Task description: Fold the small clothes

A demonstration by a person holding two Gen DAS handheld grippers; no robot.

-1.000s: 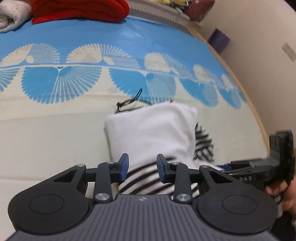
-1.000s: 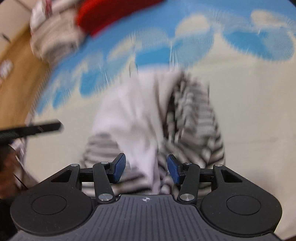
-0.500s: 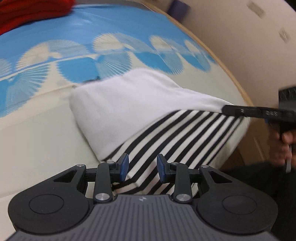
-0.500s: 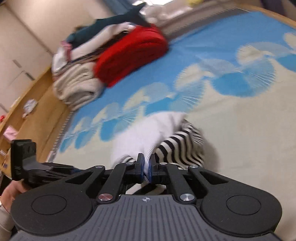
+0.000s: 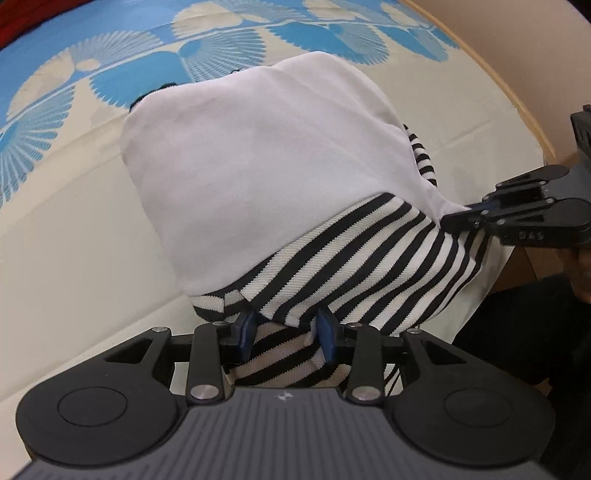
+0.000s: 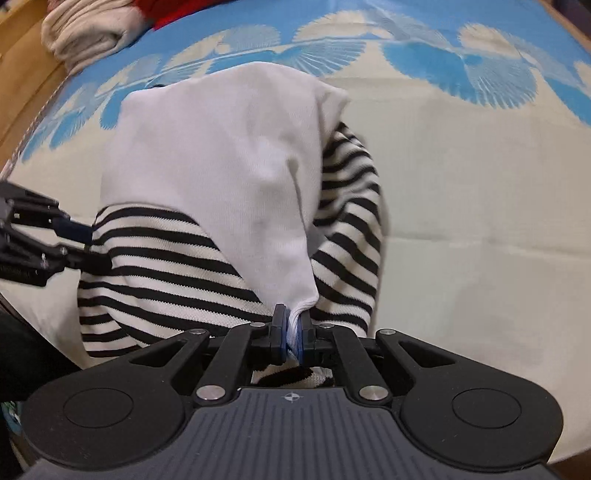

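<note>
Looking at the striped top (image 5: 369,254) mid-frame on the bed sheet (image 5: 74,236): soft, floppy knit, so grab hems. Right gripper (image 6: 291,334) is pinching its white edge; left gripper (image 5: 286,328) sits partway apart, just widened, stripes between, not pinched.

A bed covered by a cream bedspread (image 6: 480,229) with a band of blue fan-shaped motifs (image 6: 461,70) running across the far side, from 10 to 2 o'clock in both views. A light wooden bed frame (image 5: 532,122) curves along the edge at 2 o'clock in the left view, with a plain beige wall (image 5: 517,44) beyond it. In the right view, at 11 o'clock, folded cream blankets (image 6: 85,33) lie beside a red fabric (image 6: 162,14), and wood (image 6: 18,62) shows at 10 o'clock. Lighting is soft and even.
</note>
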